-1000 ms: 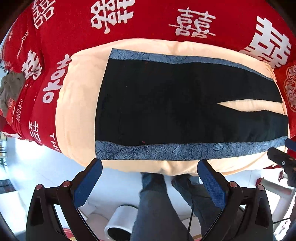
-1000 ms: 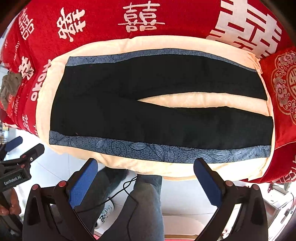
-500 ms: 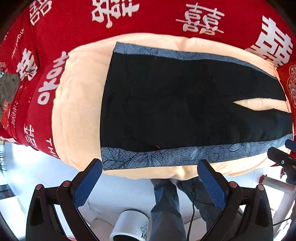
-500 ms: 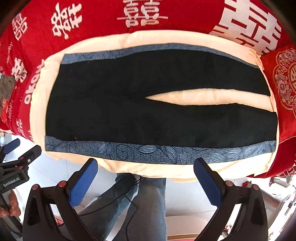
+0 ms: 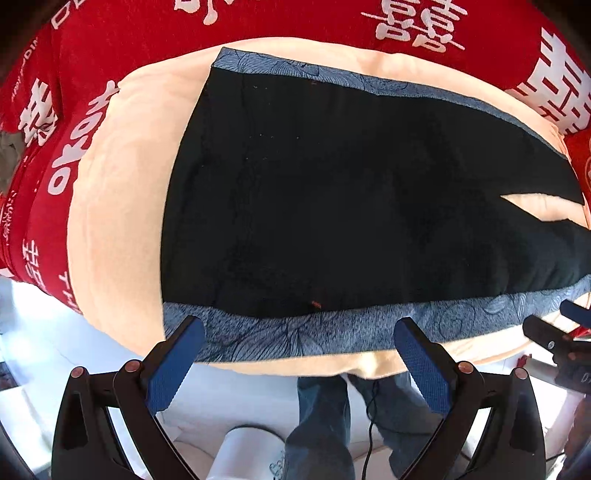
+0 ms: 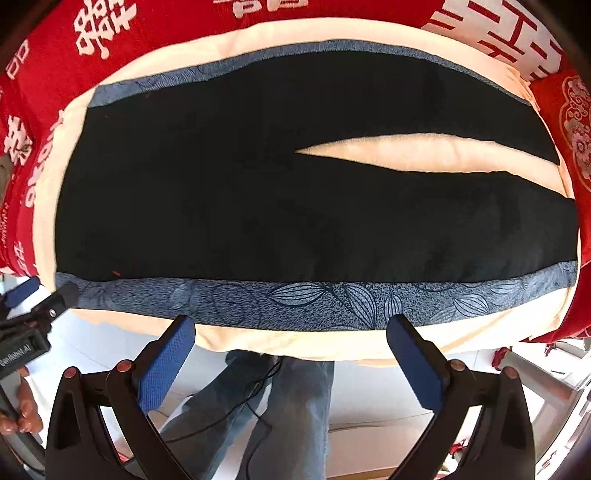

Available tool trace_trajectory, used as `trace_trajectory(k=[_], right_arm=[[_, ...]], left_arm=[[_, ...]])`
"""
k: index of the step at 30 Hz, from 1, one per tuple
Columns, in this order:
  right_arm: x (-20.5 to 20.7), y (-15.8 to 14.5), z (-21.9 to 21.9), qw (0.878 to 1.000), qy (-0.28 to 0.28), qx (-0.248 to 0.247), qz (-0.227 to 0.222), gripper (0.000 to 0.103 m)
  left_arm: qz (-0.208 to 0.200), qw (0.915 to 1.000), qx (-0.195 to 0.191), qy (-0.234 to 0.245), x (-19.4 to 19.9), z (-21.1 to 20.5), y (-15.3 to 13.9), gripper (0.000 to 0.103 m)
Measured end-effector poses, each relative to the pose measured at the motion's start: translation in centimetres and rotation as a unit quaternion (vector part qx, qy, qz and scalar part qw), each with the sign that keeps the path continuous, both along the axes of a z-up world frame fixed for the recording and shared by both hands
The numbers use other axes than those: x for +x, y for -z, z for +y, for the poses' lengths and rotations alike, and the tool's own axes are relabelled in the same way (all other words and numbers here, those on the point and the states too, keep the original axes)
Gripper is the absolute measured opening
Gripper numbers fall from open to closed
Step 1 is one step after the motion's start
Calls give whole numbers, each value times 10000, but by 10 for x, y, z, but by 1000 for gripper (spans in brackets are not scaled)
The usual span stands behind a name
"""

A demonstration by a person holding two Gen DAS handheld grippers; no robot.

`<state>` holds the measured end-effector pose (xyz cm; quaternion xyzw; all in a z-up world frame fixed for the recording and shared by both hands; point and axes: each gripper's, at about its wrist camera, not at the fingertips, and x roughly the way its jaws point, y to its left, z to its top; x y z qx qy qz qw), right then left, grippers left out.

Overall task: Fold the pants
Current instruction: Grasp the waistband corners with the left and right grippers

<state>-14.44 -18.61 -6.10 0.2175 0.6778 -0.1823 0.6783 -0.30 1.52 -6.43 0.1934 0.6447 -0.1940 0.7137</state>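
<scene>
Black pants (image 5: 332,206) with blue leaf-patterned side stripes (image 5: 303,334) lie flat on a cream blanket (image 5: 118,221), waist to the left and legs to the right. In the right wrist view the pants (image 6: 258,206) show whole, with a narrow gap between the two legs (image 6: 417,153). My left gripper (image 5: 299,332) is open and empty, just above the near stripe close to the waist. My right gripper (image 6: 291,326) is open and empty, at the near stripe (image 6: 332,299) by the middle of the leg.
The blanket lies on a red bedspread with white characters (image 5: 110,33). A red embroidered cushion (image 6: 576,122) sits at the right. The person's jeans-clad legs (image 6: 280,413) and a cable stand on the white floor below the bed edge. A white cup (image 5: 247,454) sits on the floor.
Both grippers have moved down and in toward the near edge of the pants, which now fill more of each view. Both stay open.
</scene>
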Motion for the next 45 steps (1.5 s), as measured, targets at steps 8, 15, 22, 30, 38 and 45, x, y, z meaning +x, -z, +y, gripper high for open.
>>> trace_trajectory(k=[8,15,22,30,38,45], right_arm=[[-4,15,-3,9985,141,252,-466,103],[-30,60,-6,9401,1307,2663,-1677,81],[-46,119,30,9015,1627,3623,-1718,76],[-28,149,43,8314,2426,4399,-2375,25],[2,88,45,8478,1616,4230,-2760,7],[-1,90,46,8708,1265,4097,-2405,11]], left_arm=[[-71,9991,-312,-265,7,9,12,103],[335,9917,-968,-781,16,37,31,103],[600,9854,-1271,-960,5,69,44,103],[1061,9749,-1435,-1329,-6,91,71,103],[1439,9361,-2208,-2328,10,102,79,103],[1626,9218,-2365,-2605,35,94,88,63]])
